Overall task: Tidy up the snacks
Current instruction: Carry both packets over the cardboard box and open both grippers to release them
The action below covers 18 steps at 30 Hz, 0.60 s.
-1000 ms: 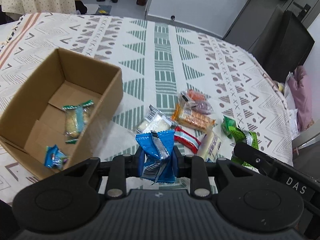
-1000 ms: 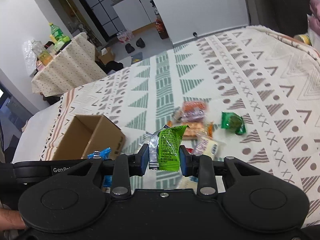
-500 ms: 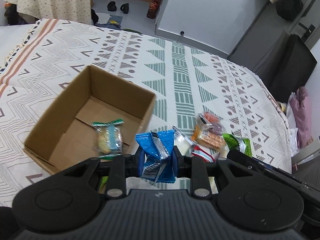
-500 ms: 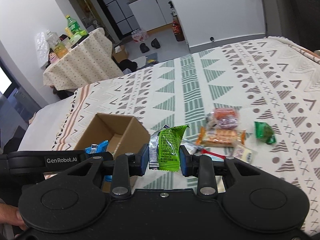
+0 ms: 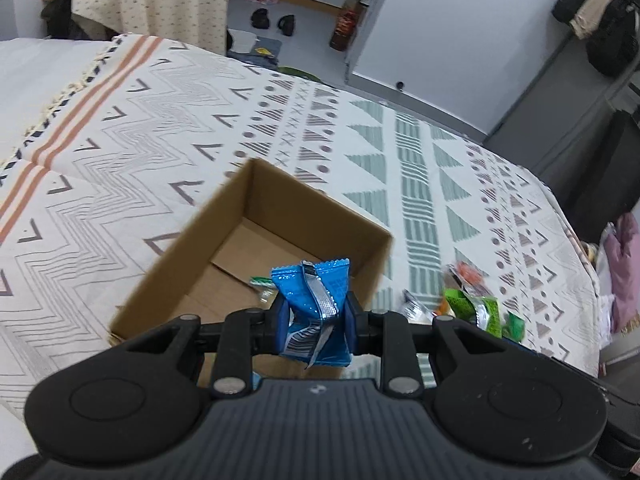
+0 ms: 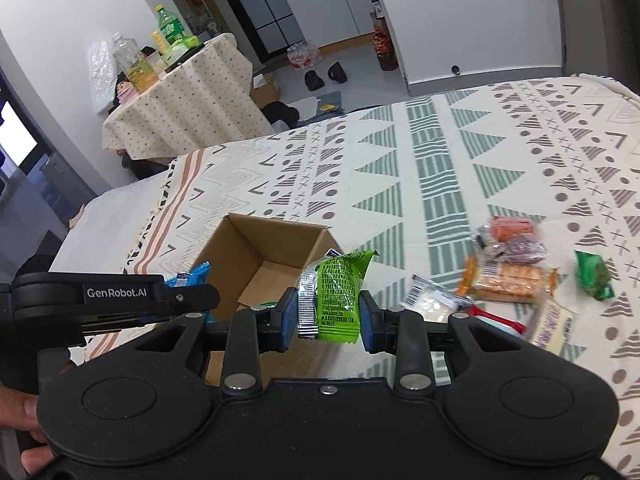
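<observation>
Both hand-held grippers had moved closer to the box point(image 5: 256, 240). The left hand-held gripper point(image 5: 314, 316) pinched a blue snack point(image 5: 312, 312) above the box, and the right hand-held gripper point(image 6: 329, 312) pinched a green snack point(image 6: 338, 292) beside it. So both drops seemed near, though the blue snack hid most of the snack in the box.

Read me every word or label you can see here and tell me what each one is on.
"GenRobot.AI": white lettering on the left gripper body, seen from the right wrist.
Green packet in the right gripper: dense print, too small to read.
Blue packet: no legible text.
Loose snacks on the bedspread: labels blurred.
</observation>
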Each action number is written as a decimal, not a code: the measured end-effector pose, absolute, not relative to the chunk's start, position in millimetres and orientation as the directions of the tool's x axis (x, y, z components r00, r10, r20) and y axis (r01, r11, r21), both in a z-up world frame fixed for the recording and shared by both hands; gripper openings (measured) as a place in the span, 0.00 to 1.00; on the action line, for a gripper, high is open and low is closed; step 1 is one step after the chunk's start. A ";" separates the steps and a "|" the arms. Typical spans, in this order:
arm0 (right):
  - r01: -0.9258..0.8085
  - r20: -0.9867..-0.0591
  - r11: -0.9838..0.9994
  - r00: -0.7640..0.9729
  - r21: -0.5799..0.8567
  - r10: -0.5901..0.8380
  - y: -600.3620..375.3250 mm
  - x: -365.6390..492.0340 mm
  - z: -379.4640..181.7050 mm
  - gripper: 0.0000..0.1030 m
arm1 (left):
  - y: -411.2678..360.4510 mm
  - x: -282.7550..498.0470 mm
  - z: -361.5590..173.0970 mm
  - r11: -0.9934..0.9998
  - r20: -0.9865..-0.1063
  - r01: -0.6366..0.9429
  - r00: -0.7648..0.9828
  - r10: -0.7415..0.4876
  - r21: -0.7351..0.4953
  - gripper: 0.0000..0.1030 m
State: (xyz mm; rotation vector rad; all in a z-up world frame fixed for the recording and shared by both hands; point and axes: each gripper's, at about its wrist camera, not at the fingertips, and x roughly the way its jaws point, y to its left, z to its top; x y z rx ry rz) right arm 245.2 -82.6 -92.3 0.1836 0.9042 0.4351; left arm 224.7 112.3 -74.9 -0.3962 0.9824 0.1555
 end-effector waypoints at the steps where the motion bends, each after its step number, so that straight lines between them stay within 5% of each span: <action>1: -0.291 -0.718 0.896 0.537 0.335 0.442 -79.9 245.9 -92.7 0.30 | 116.6 225.2 -75.4 0.916 -0.835 -0.314 0.549 -0.041 -0.251 0.26; 8: -0.328 -0.717 0.877 0.508 0.351 0.477 -52.9 252.4 -94.8 0.30 | 144.4 225.1 -81.3 0.893 -0.859 -0.400 0.512 0.029 -0.208 0.32; 18: -0.360 -0.685 0.820 0.453 0.445 0.570 -26.8 252.2 -96.3 0.38 | 171.8 213.8 -79.2 0.853 -0.869 -0.485 0.488 0.079 -0.195 0.65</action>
